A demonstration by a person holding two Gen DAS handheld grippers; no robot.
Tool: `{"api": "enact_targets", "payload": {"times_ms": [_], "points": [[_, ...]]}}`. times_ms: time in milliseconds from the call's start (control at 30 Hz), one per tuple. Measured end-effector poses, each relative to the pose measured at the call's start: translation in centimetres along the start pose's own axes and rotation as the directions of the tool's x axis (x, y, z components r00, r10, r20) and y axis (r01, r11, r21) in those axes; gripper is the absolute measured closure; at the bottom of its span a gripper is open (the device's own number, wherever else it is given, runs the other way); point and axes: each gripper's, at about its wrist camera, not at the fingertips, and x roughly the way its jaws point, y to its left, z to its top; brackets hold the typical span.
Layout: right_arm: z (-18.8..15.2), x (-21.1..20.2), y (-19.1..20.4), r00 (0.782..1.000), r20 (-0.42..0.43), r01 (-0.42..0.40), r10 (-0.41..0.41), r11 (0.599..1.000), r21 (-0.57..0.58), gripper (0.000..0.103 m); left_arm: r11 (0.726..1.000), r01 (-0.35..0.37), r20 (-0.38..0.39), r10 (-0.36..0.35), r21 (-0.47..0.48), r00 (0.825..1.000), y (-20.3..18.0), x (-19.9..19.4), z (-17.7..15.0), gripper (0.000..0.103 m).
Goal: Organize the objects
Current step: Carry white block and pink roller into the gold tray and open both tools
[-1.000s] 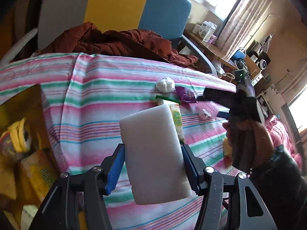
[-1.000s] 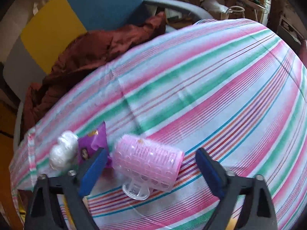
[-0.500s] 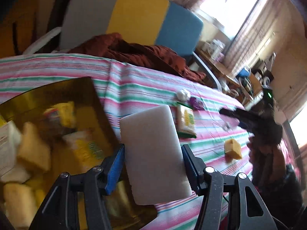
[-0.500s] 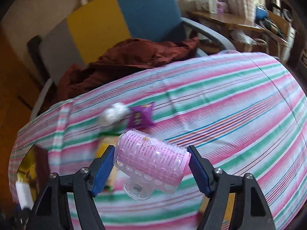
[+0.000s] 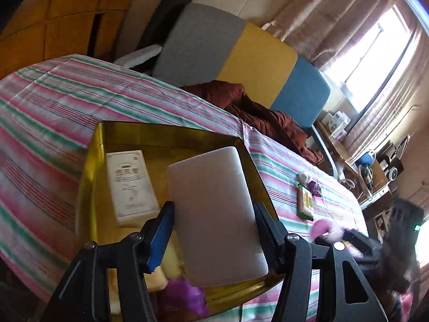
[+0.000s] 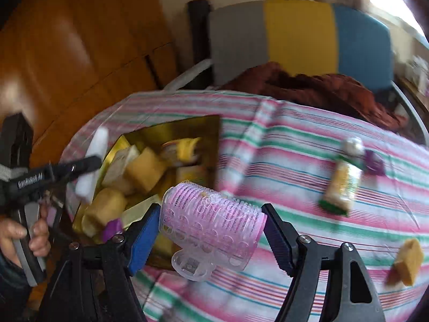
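A: Two grippers, each pinching something. The left gripper (image 5: 213,237) has its jaws pressed against the sides of a white foam block (image 5: 214,214), which hangs over the gold tray (image 5: 166,131).

B: And the right one?

A: The right gripper (image 6: 209,230) has its jaws closed on a pink hair roller (image 6: 209,222), gripped end to end, with its clear clip hanging at 6 o'clock. It is above the striped cloth on the surface (image 6: 295,145), just at the tray's near corner.

B: What is in the tray?

A: In the left wrist view, a white printed box (image 5: 130,185) lies at 9 o'clock of the foam block. Pale yellow pieces and something purple (image 5: 185,295) sit at the near edge, partly hidden behind the jaws. The right wrist view shows yellow sponge blocks (image 6: 144,169) heaped inside, though it is blurred.

B: Anything left out on the cloth?

A: Yes. In the right wrist view, at 3 o'clock of the tray, a green-and-yellow packet (image 6: 340,187) lies with a white ball (image 6: 352,145) at its far end and a purple wrapper (image 6: 374,162) just beside it. One yellow sponge (image 6: 407,261) sits apart at 4 o'clock, near the frame's edge.

B: Beyond the surface?

A: A chair (image 5: 241,56) with a grey, yellow and blue back, with rust-brown cloth (image 5: 257,110) piled on its seat.
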Motion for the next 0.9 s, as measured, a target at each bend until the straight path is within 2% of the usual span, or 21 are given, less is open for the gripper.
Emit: {"api": "enact_targets", "payload": {"times_ms": [100,200,467,667,767,900], "points": [[-0.8,2.3,2.2,0.999,-0.040,-0.016,0.015,0.999,-0.030,0.027,1.000,0.005,0.011,-0.005,-0.001,1.000,0.5,-0.5,-0.5,0.043],[-1.7,4.4,3.5,0.996,-0.078,0.026,-0.030,0.998,-0.062,0.027,1.000,0.013,0.009,-0.013,-0.010,1.000,0.7,-0.4,-0.5,0.043],[-2.7,5.4,3.9,0.990,-0.118,0.066,-0.073,0.996,-0.065,0.025,0.999,0.030,0.017,-0.031,0.028,0.999,0.3,-0.4,0.1,0.041],[-3.0,5.0,4.1,0.991,-0.115,0.069,-0.076,0.996,-0.062,0.018,0.996,-0.034,0.033,0.031,0.086,0.999,-0.7,1.8,1.1,0.027],[-3.3,4.4,4.4,0.991,-0.113,0.068,-0.074,0.996,-0.056,0.018,0.996,-0.045,0.011,0.044,0.082,0.999,-0.4,2.6,1.0,0.027],[-3.7,3.5,4.3,0.993,-0.092,0.066,-0.069,0.997,-0.037,0.018,0.994,-0.091,0.022,0.089,0.061,0.996,0.4,2.3,0.1,0.027]]}}
